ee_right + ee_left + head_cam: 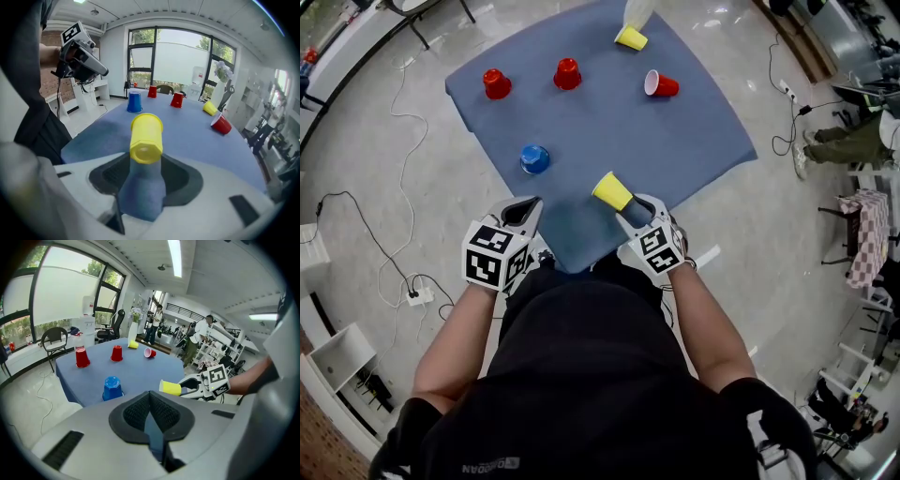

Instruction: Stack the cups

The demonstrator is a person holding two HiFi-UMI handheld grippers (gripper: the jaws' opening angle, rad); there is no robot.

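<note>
Yellow cup (612,191) sits pinched between the right gripper's (625,204) fingers

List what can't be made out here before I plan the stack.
Vase: head view, cut off by the top edge.
Yellow cup in the right gripper: inside unseen; right gripper view shows only its base.
Blue cup, inverted: single or nested, no view tells.
People in the background: left gripper view, too small.
</note>
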